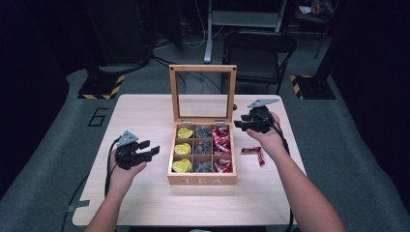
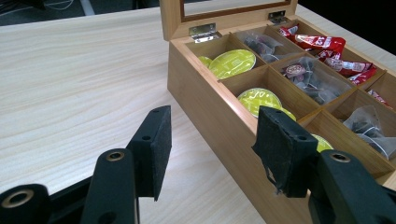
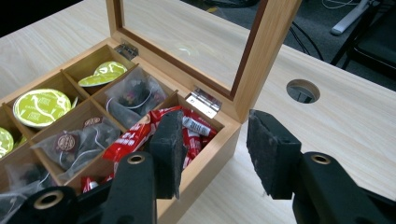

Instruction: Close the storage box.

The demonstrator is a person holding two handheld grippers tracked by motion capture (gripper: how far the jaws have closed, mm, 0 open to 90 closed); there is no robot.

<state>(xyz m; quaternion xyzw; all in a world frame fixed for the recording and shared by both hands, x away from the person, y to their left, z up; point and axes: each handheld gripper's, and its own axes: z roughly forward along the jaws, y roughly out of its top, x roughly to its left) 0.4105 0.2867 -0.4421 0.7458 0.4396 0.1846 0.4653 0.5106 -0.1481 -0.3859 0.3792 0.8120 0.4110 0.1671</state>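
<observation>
A wooden tea box (image 1: 202, 180) stands mid-table, its glass lid (image 1: 202, 69) raised upright. Yellow-green capsules (image 1: 183, 149) fill its left column, clear tea bags (image 1: 202, 147) the middle, red sachets (image 1: 221, 140) the right. My left gripper (image 1: 147, 151) hovers left of the box, open and empty; in the left gripper view the box's side wall (image 2: 205, 98) shows between its pads. My right gripper (image 1: 240, 124) hangs by the box's back right corner, open, nothing held. The right gripper view looks past my right gripper (image 3: 215, 144) at red sachets (image 3: 135, 137) and the lid frame (image 3: 266, 56).
Two loose red sachets (image 1: 255, 152) lie on the table right of the box, near my right wrist. A round cable hole (image 3: 302, 90) sits in the tabletop behind the box. A black chair (image 1: 258, 48) stands beyond the table's far edge.
</observation>
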